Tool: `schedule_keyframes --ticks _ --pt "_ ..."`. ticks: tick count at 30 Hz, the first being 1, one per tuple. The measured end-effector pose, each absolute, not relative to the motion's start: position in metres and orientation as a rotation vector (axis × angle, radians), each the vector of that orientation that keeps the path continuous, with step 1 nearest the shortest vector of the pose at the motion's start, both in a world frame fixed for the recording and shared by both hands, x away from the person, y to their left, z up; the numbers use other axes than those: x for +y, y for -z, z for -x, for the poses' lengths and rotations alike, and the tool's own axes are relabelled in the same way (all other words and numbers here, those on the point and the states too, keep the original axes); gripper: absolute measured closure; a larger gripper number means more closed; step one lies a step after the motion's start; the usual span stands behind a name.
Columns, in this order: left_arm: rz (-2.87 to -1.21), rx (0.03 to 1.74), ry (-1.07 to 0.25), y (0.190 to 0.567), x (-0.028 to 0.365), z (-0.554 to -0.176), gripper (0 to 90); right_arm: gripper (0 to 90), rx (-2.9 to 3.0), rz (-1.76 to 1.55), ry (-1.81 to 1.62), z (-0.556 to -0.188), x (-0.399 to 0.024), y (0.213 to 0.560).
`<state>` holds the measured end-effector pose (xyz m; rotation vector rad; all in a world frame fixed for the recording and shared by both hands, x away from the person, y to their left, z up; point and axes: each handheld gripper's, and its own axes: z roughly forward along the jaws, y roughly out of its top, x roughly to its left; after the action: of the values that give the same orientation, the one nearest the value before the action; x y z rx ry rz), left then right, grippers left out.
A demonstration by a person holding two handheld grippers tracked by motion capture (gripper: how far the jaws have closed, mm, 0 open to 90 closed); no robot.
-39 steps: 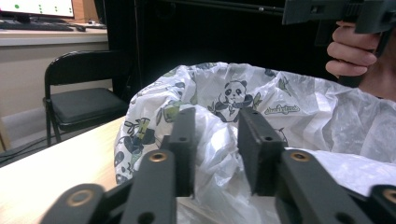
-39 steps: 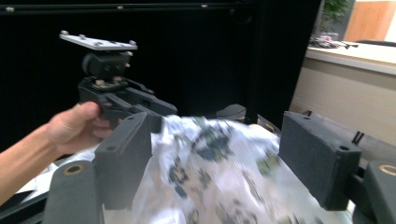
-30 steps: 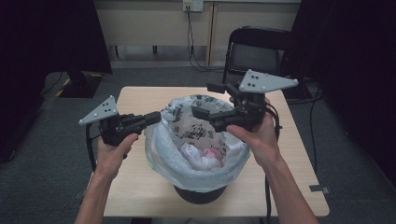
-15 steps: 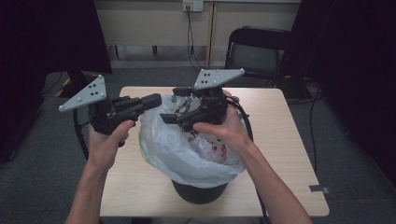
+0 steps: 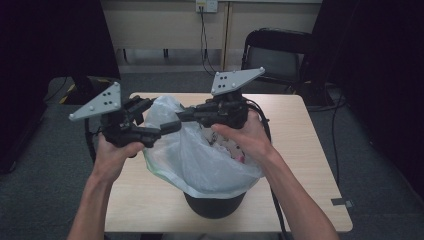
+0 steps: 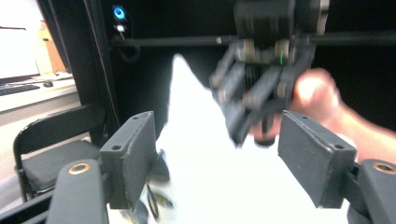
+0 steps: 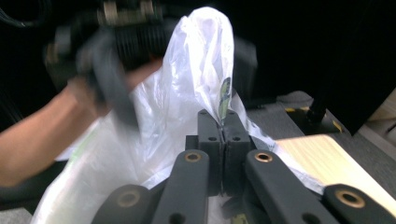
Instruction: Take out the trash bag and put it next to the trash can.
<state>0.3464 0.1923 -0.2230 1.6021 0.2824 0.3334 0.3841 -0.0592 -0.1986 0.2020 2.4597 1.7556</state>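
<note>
Centrally on the desk stands a black bin lined with a white plastic bag, whose upper edge is drawn up above the bin's rim. Right claw: jaws have just been closing and are now pressed together on a fold of the bag, above the bin. Left claw: jaws have just been opening and stand spread beside the raised bag edge, pads clear of the film, left of the bin.
</note>
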Motion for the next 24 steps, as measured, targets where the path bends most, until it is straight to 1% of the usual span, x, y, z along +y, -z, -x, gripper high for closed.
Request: schedule_keyframes --ticks 2,3,4,5,7,8,9,10,11,12,13,15,19,21,22,23,24 --pt "-1.654 0.26 -0.34 0.226 0.182 -0.344 26.4 90.0 2.447 -0.191 -1.773 -0.381 -0.058 0.191" --pt "-1.68 0.247 -0.348 0.227 0.178 -0.343 30.2 90.0 2.44 -0.195 -1.789 -0.38 -0.057 0.188" --pt "-1.71 0.23 -0.373 0.229 0.174 -0.342 38.9 90.0 2.439 -0.187 -1.811 -0.378 -0.056 0.185" --pt "-1.729 0.225 -0.388 0.23 0.172 -0.34 49.7 90.0 2.433 -0.178 -1.818 -0.376 -0.056 0.181" --pt "-1.737 0.23 -0.397 0.229 0.173 -0.338 68.4 88.9 2.442 -0.161 -1.804 -0.372 -0.055 0.179" --pt "-1.737 0.233 -0.393 0.229 0.175 -0.338 76.5 77.1 2.448 -0.152 -1.817 -0.372 -0.055 0.18" --pt "-1.732 0.235 -0.387 0.229 0.178 -0.338 81.4 58.8 2.445 -0.163 -1.825 -0.371 -0.056 0.181" --pt "-1.722 0.245 -0.396 0.23 0.184 -0.338 84.7 34.2 2.417 -0.214 -1.808 -0.371 -0.06 0.183" --pt "-1.722 0.245 -0.396 0.23 0.184 -0.338 85.1 34.2 2.417 -0.214 -1.808 -0.371 -0.06 0.183" --pt "-1.712 0.254 -0.394 0.23 0.188 -0.338 85.1 30.5 2.416 -0.233 -1.807 -0.372 -0.064 0.184" --pt "-1.697 0.26 -0.397 0.23 0.191 -0.339 85.5 23.6 2.403 -0.248 -1.809 -0.373 -0.069 0.185" --pt "-1.669 0.274 -0.401 0.228 0.198 -0.338 86.1 17.8 2.403 -0.282 -1.771 -0.376 -0.079 0.187" --pt "-1.623 0.287 -0.398 0.223 0.208 -0.338 86.9 15.4 2.431 -0.298 -1.699 -0.376 -0.084 0.192" --pt "-1.601 0.276 -0.394 0.221 0.211 -0.337 87.2 15.5 2.424 -0.304 -1.611 -0.375 -0.084 0.197" --pt "-1.592 0.276 -0.39 0.221 0.212 -0.336 87.3 17.3 2.435 -0.291 -1.584 -0.375 -0.084 0.199" --pt "-1.591 0.279 -0.392 0.22 0.213 -0.336 87.4 41.8 2.468 -0.246 -1.572 -0.376 -0.085 0.205" --pt "-1.596 0.285 -0.392 0.221 0.213 -0.336 87.4 41.8 2.468 -0.246 -1.572 -0.376 -0.085 0.205"
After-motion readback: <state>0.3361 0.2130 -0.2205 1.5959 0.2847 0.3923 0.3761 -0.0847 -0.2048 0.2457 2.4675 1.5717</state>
